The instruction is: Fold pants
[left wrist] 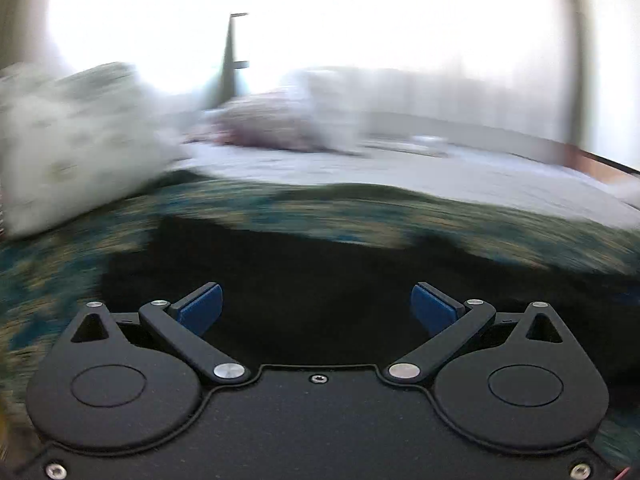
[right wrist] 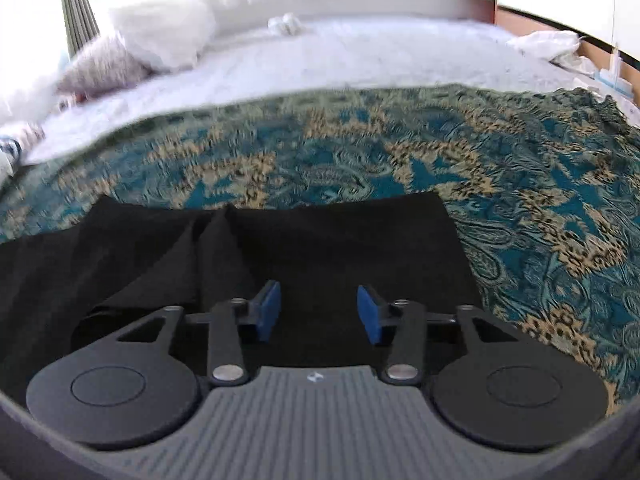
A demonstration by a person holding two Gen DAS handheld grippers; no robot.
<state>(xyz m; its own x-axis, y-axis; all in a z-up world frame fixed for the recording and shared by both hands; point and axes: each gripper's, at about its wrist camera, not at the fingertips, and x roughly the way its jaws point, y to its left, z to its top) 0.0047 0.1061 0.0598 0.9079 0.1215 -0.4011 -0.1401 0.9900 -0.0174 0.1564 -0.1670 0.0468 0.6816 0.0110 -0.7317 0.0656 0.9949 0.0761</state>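
Black pants [right wrist: 320,244] lie on a teal and tan patterned blanket [right wrist: 520,184] on the bed, with a raised crease left of the middle. My right gripper [right wrist: 318,312] is open and empty, low over the pants near their right edge. In the left wrist view the pants [left wrist: 320,280] are a dark blurred mass right in front of my left gripper [left wrist: 316,308], which is wide open and empty. The left wrist view is motion-blurred.
Beyond the blanket lies a white sheet [right wrist: 360,60] with white and pinkish pillows [right wrist: 160,36] at the far left. A large pale pillow [left wrist: 72,140] sits at the left of the left wrist view. A wooden bed edge [right wrist: 600,52] is at the far right.
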